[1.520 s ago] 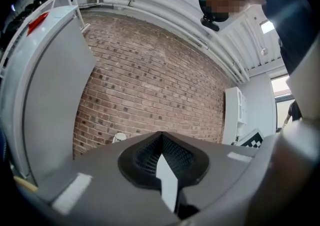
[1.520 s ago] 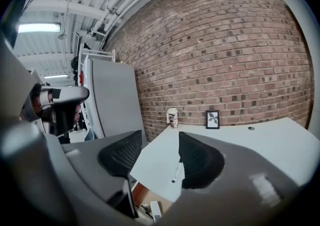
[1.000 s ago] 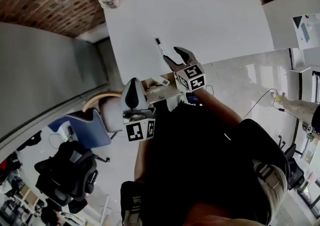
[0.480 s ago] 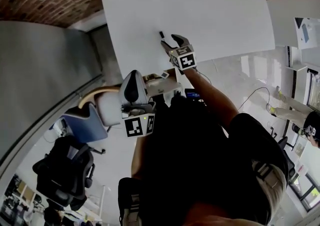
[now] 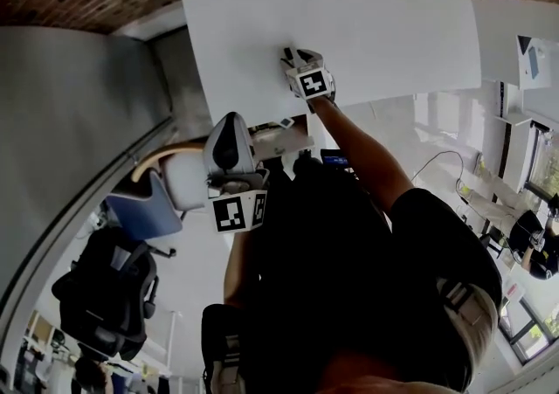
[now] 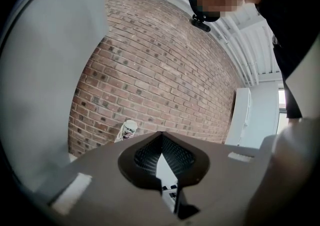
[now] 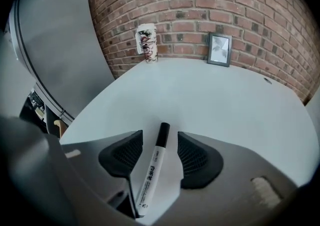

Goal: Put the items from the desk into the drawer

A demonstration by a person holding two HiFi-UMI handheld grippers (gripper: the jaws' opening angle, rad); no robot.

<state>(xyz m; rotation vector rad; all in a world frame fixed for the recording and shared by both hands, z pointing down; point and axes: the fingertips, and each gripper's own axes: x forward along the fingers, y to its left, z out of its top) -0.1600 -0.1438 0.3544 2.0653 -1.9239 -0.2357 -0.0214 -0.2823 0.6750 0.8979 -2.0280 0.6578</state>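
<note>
R tool (image 7: 160, 136) wide, jaws just narrowing, astride marker (image 7: 151, 172) on desk (image 7: 215, 94); L tool (image 6: 161, 137) closed, empty

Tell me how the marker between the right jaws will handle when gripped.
The marker is a round, smooth barrel lying flat on the desk, so it may roll if nudged sideways. It looks rigid and light, so should lift easily. The jaws of the right gripper have just been closing, pads not yet touching it; the smooth plastic might slip or pivot.
</note>
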